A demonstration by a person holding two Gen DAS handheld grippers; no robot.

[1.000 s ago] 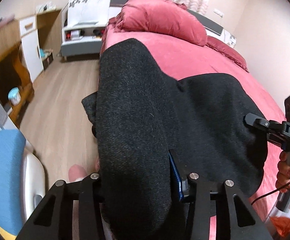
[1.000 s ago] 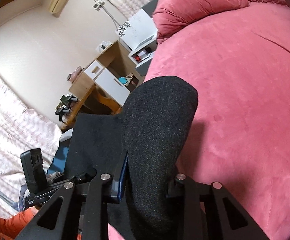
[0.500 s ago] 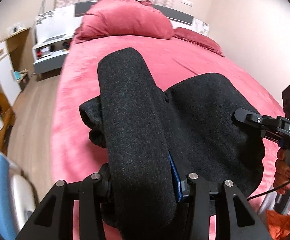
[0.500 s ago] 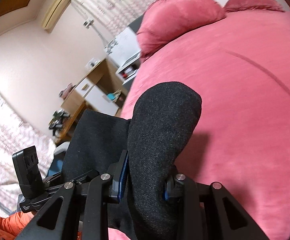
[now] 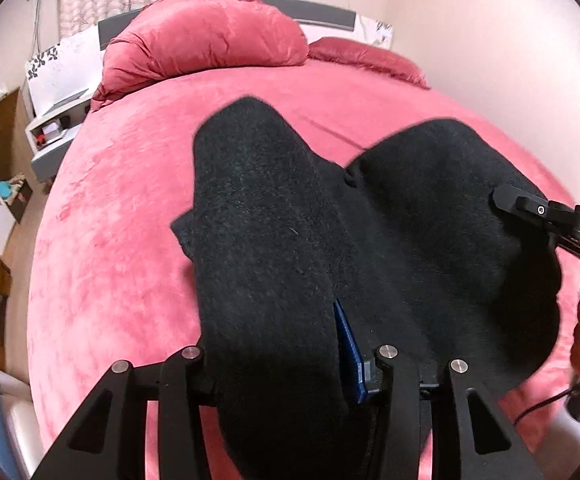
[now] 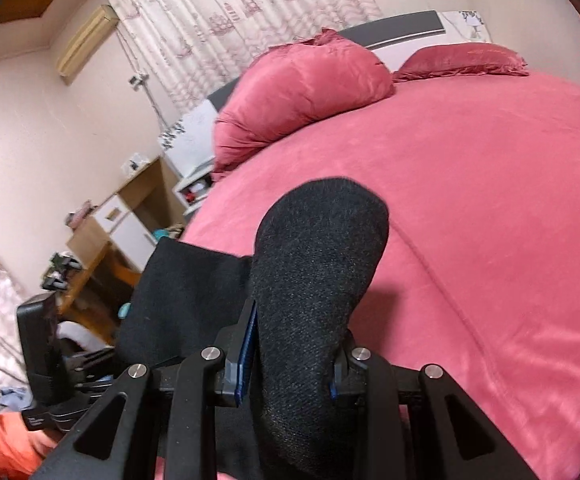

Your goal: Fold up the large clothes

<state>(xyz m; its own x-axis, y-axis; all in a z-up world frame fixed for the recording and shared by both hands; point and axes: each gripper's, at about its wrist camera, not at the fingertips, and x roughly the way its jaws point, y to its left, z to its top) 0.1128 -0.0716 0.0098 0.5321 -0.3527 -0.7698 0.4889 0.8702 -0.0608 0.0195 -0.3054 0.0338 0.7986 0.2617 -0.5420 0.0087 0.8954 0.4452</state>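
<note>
The wide bed under pink velvety cover [image 5: 122, 208] waits below the thick black knit garment [image 5: 430, 220], hanging between both tongs, left tongs [image 5: 278, 360] and right tongs [image 6: 290, 360], each pinching a bunched edge. Keep edges level and taut; lower flat.

Both wrist views look forward and down across the pink bed [image 5: 130, 208] toward its headboard edge, each filled up close by black garment [image 6: 318, 264]. Both share the big pillow [image 5: 206, 36] and bedside corner.
</note>
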